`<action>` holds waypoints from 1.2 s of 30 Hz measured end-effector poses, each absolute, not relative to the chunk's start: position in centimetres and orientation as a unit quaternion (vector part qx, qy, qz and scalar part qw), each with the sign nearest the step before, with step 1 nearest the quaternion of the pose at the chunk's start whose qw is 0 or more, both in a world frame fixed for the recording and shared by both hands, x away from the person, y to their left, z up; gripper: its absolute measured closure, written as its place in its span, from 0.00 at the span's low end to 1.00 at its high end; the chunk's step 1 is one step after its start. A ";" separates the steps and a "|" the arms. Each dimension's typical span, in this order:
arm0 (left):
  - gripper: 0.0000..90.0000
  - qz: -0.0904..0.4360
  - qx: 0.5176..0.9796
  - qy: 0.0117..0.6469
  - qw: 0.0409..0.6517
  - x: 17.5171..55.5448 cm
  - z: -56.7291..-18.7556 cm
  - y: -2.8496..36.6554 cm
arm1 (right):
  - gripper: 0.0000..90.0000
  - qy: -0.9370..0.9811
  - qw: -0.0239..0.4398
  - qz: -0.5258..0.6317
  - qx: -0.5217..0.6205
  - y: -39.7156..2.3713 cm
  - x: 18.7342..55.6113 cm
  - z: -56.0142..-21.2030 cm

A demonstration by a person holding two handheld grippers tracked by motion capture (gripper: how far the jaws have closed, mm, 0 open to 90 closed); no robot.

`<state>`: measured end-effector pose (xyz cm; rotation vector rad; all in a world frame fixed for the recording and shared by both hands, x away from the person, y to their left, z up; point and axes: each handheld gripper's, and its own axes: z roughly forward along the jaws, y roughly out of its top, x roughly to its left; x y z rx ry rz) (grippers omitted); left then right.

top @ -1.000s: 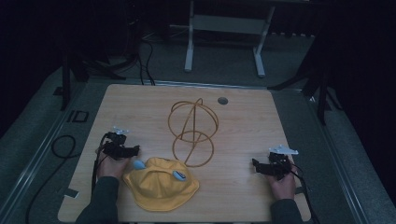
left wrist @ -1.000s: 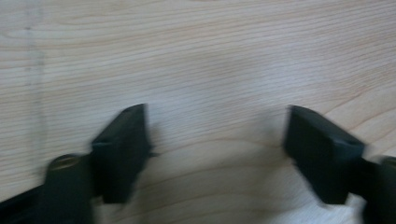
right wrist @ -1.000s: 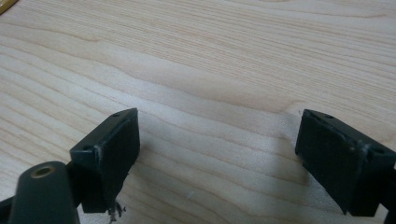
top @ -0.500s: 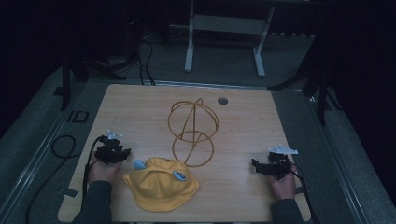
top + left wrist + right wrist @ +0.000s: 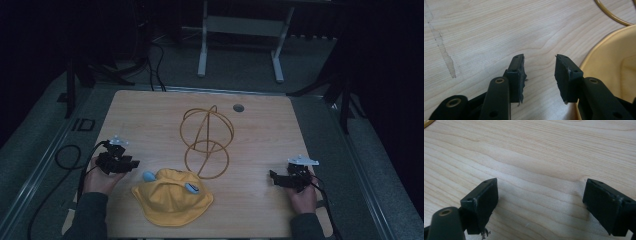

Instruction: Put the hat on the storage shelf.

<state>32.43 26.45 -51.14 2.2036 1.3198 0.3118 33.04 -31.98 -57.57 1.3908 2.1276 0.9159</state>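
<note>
A yellow hat with two blue ears lies crumpled near the table's front edge. Its brim fills the right side of the left gripper view. A gold wire stand of rings rises behind the hat. My left gripper hovers just left of the hat, pointing at it. Its jaws have just been closing partway, and they stand open over bare wood with nothing between them. My right gripper rests at the front right, pointing left, its jaws wide open and holding nothing.
The wooden table has a round cable hole at the back. A pale scratch marks the wood. A curve of the gold ring shows beyond my left jaws. Black cables trail off the left edge.
My left gripper has drawn back leftward from the hat and lifted a little, and its jaws now stand narrower. The right hand and the hat have stayed put.
</note>
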 end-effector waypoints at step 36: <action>0.69 0.060 0.899 0.365 0.235 32.5 -44.8 24.0 | 0.14 0.769 0.217 0.332 0.502 -31.9 33.1 -57.6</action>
